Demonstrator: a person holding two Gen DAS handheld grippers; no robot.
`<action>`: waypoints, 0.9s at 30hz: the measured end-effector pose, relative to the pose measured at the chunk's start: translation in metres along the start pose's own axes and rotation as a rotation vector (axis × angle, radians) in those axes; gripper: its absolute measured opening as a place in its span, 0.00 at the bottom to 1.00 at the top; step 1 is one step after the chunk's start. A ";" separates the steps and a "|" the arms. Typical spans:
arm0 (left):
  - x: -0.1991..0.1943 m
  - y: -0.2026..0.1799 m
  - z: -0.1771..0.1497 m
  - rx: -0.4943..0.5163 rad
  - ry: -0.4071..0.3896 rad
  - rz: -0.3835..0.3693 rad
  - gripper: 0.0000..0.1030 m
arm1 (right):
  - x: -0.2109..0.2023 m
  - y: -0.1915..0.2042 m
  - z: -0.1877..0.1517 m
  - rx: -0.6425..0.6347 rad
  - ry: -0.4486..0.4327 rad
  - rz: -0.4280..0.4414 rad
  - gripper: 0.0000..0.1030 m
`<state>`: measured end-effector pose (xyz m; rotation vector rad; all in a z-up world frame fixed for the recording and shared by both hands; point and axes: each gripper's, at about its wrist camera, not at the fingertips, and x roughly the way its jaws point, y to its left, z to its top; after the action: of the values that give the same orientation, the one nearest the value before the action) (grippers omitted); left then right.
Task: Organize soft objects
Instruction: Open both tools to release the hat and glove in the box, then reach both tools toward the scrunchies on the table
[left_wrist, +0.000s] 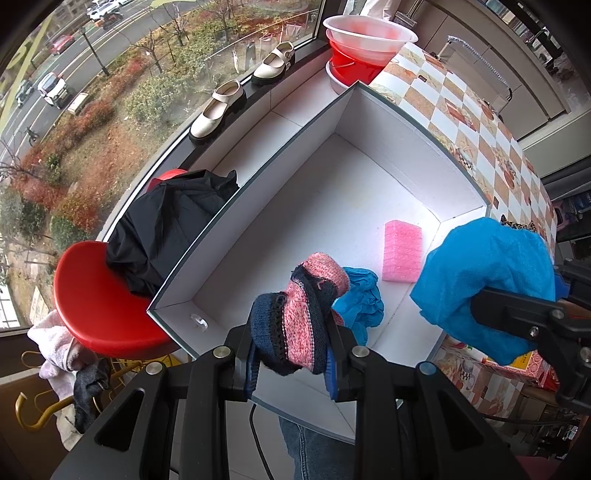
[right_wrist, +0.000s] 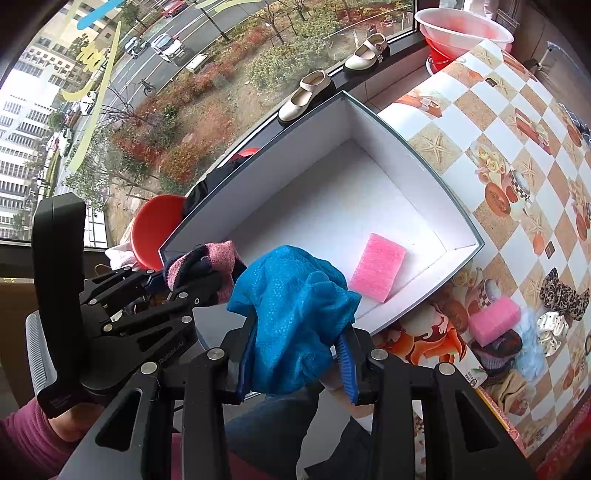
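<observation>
**Both tongs loaded above the open box**

A pink-and-navy knitted piece (left_wrist: 301, 314) is pinched by the left tongs (left_wrist: 291, 363), held over the near end of the white box (left_wrist: 369, 177). In the right wrist view, a blue textured cloth (right_wrist: 291, 321) is pinched between the pads of the right tongs (right_wrist: 297, 363), above the box's near rim. Already on the box floor are a pink sponge (left_wrist: 402, 251), toward 2 o'clock from the knitted piece, and a crumpled blue glove (left_wrist: 360, 302) just beside it at 3 o'clock.

More soft items remain on the patterned tabletop (right_wrist: 480, 122) at 4 o'clock in the right wrist view: a second pink sponge (right_wrist: 495, 319) and a leopard-print piece (right_wrist: 561, 295).

Several risks are judged likely. Part of the blue cloth hangs near the box's rim, so on release it could drape over the wall or slide out onto the tabletop. Fabric may snag on the ribbed pads and be dragged back out when the tongs are lifted. The two tongs are close together, so a collision could be caused by simultaneous lowering.
</observation>
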<state>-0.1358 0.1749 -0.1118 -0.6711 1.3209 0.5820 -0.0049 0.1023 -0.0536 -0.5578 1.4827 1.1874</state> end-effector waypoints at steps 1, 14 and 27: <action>0.000 0.001 -0.001 -0.001 0.001 0.001 0.29 | 0.000 0.000 0.000 -0.001 0.001 -0.002 0.38; -0.002 0.000 -0.001 0.010 -0.028 0.042 0.78 | 0.001 -0.002 0.004 0.011 -0.010 -0.027 0.86; -0.008 -0.011 0.009 0.017 -0.010 0.027 0.99 | -0.021 -0.022 -0.004 0.062 -0.032 -0.064 0.99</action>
<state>-0.1228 0.1742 -0.1017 -0.6364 1.3259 0.5942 0.0178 0.0854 -0.0430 -0.5374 1.4592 1.0923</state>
